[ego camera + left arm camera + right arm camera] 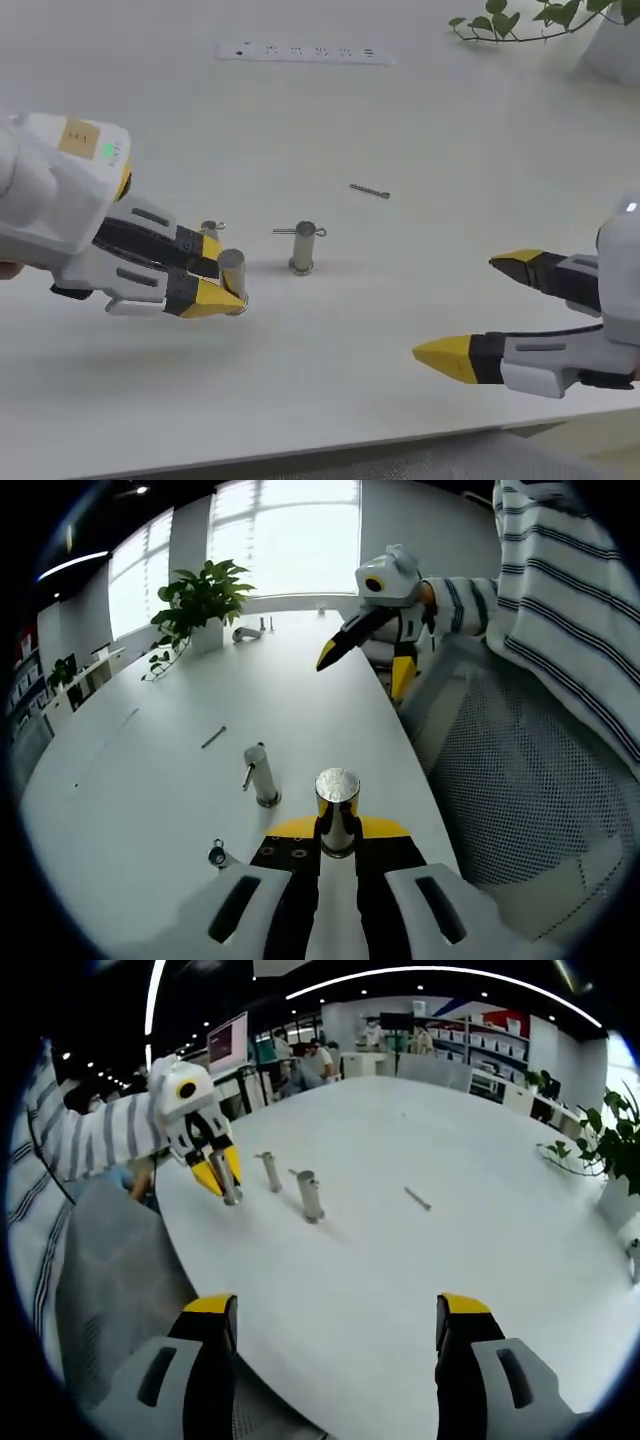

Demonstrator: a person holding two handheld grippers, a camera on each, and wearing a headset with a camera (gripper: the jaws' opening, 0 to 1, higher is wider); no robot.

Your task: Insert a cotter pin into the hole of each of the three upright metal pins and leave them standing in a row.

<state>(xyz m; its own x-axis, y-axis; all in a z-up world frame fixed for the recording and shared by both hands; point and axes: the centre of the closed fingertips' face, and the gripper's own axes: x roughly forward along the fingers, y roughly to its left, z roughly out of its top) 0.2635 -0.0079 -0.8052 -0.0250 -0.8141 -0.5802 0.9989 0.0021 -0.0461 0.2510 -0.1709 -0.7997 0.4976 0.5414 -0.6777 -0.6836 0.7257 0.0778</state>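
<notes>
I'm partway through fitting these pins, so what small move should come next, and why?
Probably reach the open right gripper toward the loose cotter pin. The left gripper clamps an upright pin showing no cotter pin, while the middle pin and far pin have theirs.

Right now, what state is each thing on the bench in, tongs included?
Left tongs: shut on held metal pin.
Held metal pin: upright, nothing through it.
Rear metal pin: upright, cotter pin through it.
Lone metal pin: upright, cotter pin through it.
Loose cotter pin: lying flat on table.
Right tongs: open, empty.
</notes>
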